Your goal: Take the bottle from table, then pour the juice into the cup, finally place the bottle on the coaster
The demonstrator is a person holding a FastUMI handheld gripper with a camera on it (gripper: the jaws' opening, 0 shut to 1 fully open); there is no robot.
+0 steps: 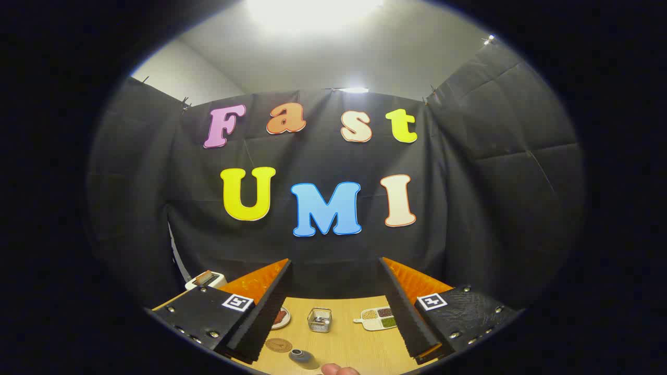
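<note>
Gripper [333,307] fingers wide apart, gripping nothing; bottle [303,358] on table [359,344] between them

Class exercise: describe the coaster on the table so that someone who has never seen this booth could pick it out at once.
Start at the wooden table below the black cloth wall. Between the fingers of the open claw, look in front of the clear square cup, beside the dark bottle. The coaster is the flat brown disc, unlike the divided white tray of grains.
</note>
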